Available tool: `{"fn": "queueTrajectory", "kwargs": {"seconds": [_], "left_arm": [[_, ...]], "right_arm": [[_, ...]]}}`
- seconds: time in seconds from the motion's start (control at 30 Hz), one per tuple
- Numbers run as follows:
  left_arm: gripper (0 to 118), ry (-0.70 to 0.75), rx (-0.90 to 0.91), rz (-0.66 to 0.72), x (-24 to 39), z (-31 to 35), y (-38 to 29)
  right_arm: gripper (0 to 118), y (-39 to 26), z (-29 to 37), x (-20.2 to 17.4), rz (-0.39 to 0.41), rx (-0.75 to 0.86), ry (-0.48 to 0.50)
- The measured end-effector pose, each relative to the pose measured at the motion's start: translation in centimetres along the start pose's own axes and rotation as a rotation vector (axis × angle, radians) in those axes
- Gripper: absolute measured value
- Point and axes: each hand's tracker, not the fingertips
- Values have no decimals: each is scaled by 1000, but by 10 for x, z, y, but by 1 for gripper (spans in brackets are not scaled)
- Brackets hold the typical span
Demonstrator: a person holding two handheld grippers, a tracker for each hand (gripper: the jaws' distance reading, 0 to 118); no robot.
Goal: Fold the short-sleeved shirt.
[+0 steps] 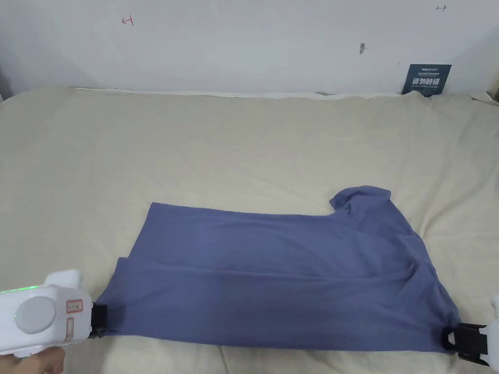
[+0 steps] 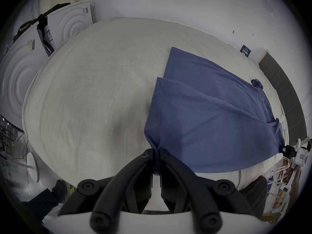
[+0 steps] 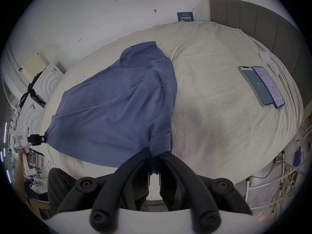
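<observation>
My left tongs and right tongs pinch the limp, light shirt (it sags readily) by its corners along the bed's near edge.

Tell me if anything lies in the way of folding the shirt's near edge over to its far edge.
Nothing visible does. Both the left gripper and right gripper already pinch the blue shirt, and only bare sheet lies beyond it.
</observation>
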Motion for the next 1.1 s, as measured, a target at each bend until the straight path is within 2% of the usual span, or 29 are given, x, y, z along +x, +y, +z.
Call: {"fn": "queueTrajectory", "kwargs": {"seconds": [0.23,0.3,0.33,0.37,0.4,0.43,0.6,0.63,0.67,0.7,0.73,0.77,0.8,0.9,1.0,1.03,1.1], "left_arm": [[7,16,-17,23,-12,-18,-17],[8,-35,-8,64,-16,-17,-15],[24,-29,-4,50,-17,-15,-14],[82,-12,-3,46,-17,-13,-14],[111,4,1,34,-19,-11,-13],[114,3,41,20,-21,-5,-11],[113,4,60,-38,-18,13,13],[109,-11,84,-43,-11,19,16],[88,-48,140,-19,-7,23,24],[57,-75,149,-14,-4,24,34],[18,-79,149,-7,0,22,47],[9,-81,151,-6,5,15,60],[9,-74,166,-4,11,11,72],[9,-75,162,-36,32,-6,113],[12,-42,144,-76,51,-36,157],[37,-10,130,-106,55,-51,173],[71,61,76,-166,64,-87,203]], "right_arm": [[12,-8,-7,1,-8,-22,-8],[16,-9,-13,6,-17,-20,-8],[32,-8,-10,4,-28,-19,-29],[74,-8,-4,6,-33,-7,-35],[107,-7,-1,9,-37,15,-10],[118,-7,4,9,-37,20,-1],[115,14,26,-3,-3,85,-16],[112,21,28,-8,3,108,-12],[101,28,41,-25,11,146,-3],[83,36,45,-34,18,168,6],[56,45,45,-43,24,182,9],[13,54,44,-52,36,198,6],[0,64,37,-53,53,214,-15],[0,93,24,-69,91,208,-6],[0,121,-8,-66,96,195,-21],[0,129,-16,-65,98,190,-25],[0,143,-33,-64,93,172,-35]]}}
